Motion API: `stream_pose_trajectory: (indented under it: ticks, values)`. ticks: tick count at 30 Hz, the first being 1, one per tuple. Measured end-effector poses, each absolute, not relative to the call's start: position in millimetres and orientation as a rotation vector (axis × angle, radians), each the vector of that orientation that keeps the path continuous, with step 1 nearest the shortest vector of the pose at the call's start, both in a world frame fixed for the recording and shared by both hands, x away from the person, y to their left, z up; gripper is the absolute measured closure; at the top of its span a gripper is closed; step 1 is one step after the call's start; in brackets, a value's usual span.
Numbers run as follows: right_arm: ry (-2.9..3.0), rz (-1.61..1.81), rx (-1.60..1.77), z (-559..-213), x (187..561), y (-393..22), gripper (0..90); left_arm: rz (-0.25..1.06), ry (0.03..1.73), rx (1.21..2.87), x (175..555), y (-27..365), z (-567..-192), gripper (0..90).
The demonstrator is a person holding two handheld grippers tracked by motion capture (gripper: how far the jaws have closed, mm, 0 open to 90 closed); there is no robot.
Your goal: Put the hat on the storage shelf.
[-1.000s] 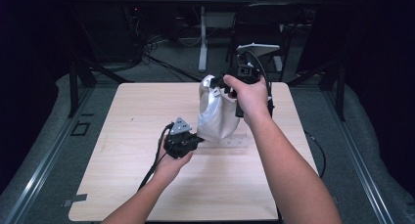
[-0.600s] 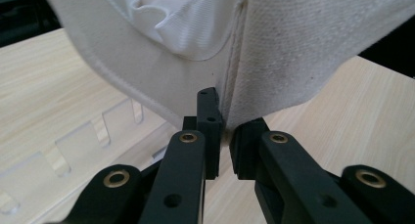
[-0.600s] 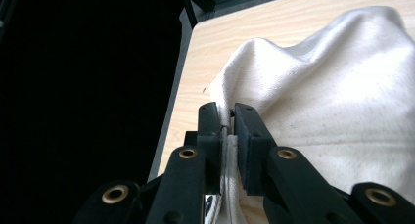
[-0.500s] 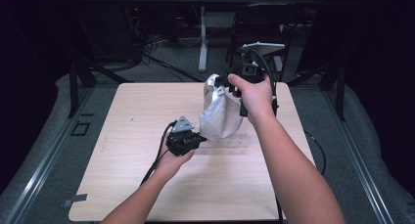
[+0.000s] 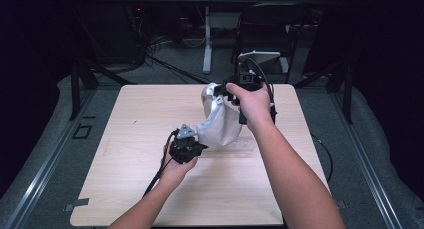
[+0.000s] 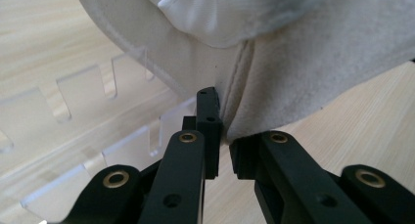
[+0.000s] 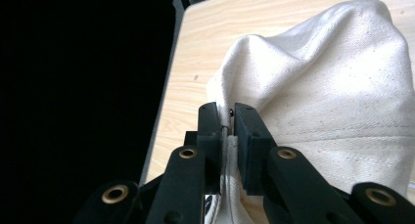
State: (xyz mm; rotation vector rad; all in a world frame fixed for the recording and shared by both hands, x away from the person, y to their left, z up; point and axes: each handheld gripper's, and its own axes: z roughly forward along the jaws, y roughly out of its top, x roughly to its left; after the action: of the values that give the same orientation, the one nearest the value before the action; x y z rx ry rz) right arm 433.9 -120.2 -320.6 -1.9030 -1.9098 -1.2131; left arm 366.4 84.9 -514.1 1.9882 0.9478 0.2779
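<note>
A white cloth bag [image 5: 221, 123] hangs stretched between my two grippers above the wooden table [image 5: 125, 139]. My right gripper [image 5: 218, 92] holds the bag's upper edge at the far side, and in the right gripper view the jaws [image 7: 229, 119] are shut on a hemmed fold of the cloth [image 7: 333, 97]. My left gripper [image 5: 198, 139] sits lower and nearer, at the bag's bottom corner. In the left gripper view its jaws [image 6: 223, 132] are shut on the seam of the cloth [image 6: 303, 62], just above the tabletop.
A clear plastic strip with square notches [image 6: 98, 126] lies flat on the table under the bag, and shows faintly in the high view [image 5: 245, 150]. A cable trails from the left gripper toward the table's near edge. Dark floor, cables and a chair lie beyond the far edge.
</note>
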Motion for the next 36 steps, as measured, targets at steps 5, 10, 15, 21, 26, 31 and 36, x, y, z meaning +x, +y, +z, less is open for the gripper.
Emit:
stream_pose_trajectory:
  ticks: [5,10,15,21,26,31,36]
  values:
    - [-1.917,-1.169,-1.916,-334,436,-120,82.1,0.270,0.981,2.026,368,82,-524,85.0]
    - [-1.901,-1.180,-1.914,-339,437,-123,82.1,0.284,0.972,2.036,367,81,-524,84.5]
    - [-1.904,-1.184,-1.918,-338,437,-124,82.1,0.299,0.981,2.017,366,81,-525,82.2]
    - [-1.899,-1.191,-1.921,-337,437,-126,81.9,0.311,0.974,2.015,363,81,-523,72.2]
    - [-1.897,-1.194,-1.921,-337,437,-127,81.8,0.326,0.974,2.010,360,83,-519,65.4]
    - [-1.896,-1.193,-1.923,-337,437,-128,81.8,0.330,0.965,2.009,357,83,-517,63.0]
    - [-1.898,-1.189,-1.923,-336,436,-128,81.8,0.338,0.957,2.003,352,86,-515,58.6]
